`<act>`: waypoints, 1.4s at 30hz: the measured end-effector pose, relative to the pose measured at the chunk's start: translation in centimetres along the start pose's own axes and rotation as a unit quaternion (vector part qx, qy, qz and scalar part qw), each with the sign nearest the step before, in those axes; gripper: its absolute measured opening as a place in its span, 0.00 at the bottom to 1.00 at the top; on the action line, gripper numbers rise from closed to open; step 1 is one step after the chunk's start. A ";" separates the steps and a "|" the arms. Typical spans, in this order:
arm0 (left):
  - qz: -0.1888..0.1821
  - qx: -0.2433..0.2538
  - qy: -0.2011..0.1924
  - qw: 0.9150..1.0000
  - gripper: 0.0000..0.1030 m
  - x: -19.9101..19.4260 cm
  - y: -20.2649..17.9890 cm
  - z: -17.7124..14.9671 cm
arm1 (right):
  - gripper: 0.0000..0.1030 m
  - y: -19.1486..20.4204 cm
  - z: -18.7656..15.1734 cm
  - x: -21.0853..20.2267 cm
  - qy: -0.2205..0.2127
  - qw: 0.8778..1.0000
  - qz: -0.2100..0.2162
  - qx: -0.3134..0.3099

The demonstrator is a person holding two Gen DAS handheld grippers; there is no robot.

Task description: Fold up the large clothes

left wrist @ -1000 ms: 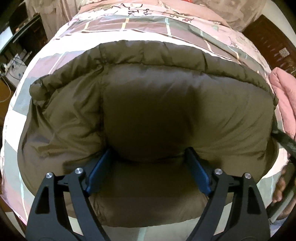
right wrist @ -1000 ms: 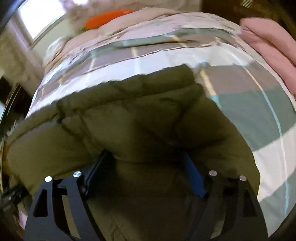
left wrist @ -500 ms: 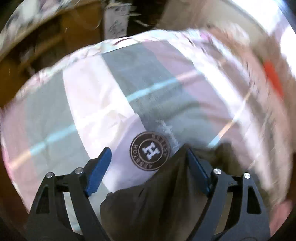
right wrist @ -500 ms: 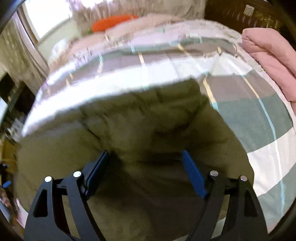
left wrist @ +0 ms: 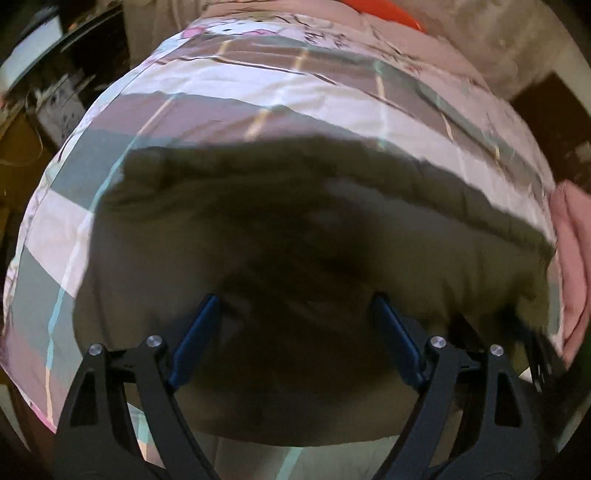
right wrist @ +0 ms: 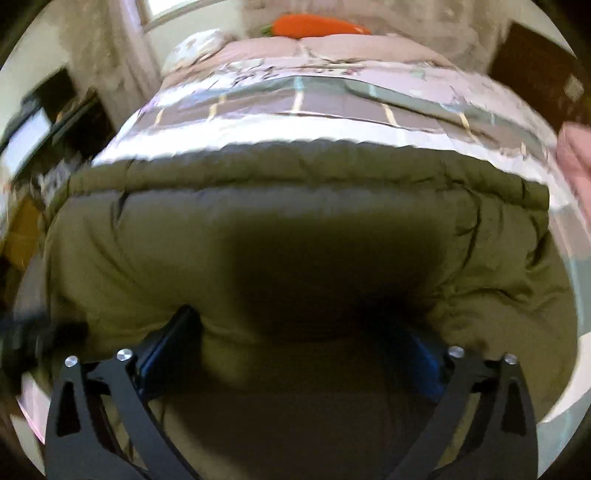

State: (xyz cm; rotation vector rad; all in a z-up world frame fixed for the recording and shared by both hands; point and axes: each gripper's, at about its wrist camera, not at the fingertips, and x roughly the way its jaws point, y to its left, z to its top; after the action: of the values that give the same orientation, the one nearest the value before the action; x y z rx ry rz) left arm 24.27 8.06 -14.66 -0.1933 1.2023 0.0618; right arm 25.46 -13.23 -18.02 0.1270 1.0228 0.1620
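Note:
An olive-green puffer jacket (left wrist: pixel 295 229) lies folded in a thick bundle on the checked bed cover (left wrist: pixel 229 85). It also fills the right wrist view (right wrist: pixel 295 221). My left gripper (left wrist: pixel 295 314) is open, its blue-padded fingers (left wrist: pixel 195 339) spread wide just above the near part of the jacket. My right gripper (right wrist: pixel 303 339) is open too, and the padded cloth bulges up between its fingers (right wrist: pixel 166 347). Both views are blurred by motion.
A folded pink garment (left wrist: pixel 572 258) lies at the bed's right edge, also in the right wrist view (right wrist: pixel 576 155). An orange carrot-shaped cushion (right wrist: pixel 317 25) rests at the bed's head. Dark furniture and a desk (left wrist: pixel 44 85) stand left of the bed.
The left gripper swung away over bare bed cover half a second ago and is back over the jacket. The right gripper has moved farther over the jacket. Both stay open.

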 end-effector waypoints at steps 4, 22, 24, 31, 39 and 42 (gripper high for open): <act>-0.020 0.008 0.009 1.000 0.86 0.4 -1.4 -0.5 | 0.99 -1.8 1.3 1.2 -0.021 0.998 0.001 0.062; 0.048 -0.288 0.002 0.956 0.90 2.4 18.5 0.4 | 0.87 -7.3 1.0 -4.2 -0.056 0.985 0.049 0.153; 0.048 -0.283 -0.007 0.958 0.89 1.4 17.8 0.4 | 0.87 -5.1 0.7 -4.8 -0.043 0.989 0.072 0.124; 0.036 -0.155 -0.025 0.987 0.94 -0.9 8.7 1.2 | 0.87 1.2 -0.6 -1.8 0.002 1.000 0.028 -0.009; 0.102 -0.067 -0.010 0.992 0.96 1.4 6.1 1.4 | 0.88 -11.1 0.1 -0.9 0.015 0.992 -0.049 0.117; 0.095 -0.120 -0.002 0.988 0.97 1.9 9.8 1.6 | 0.88 -17.0 -0.3 -1.7 0.013 0.980 -0.109 0.164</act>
State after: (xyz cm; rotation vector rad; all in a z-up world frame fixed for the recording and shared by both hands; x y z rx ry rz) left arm 24.96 17.86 -17.00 -0.2888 1.2055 0.3750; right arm 25.55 -30.21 -19.81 0.3112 1.0762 -0.2060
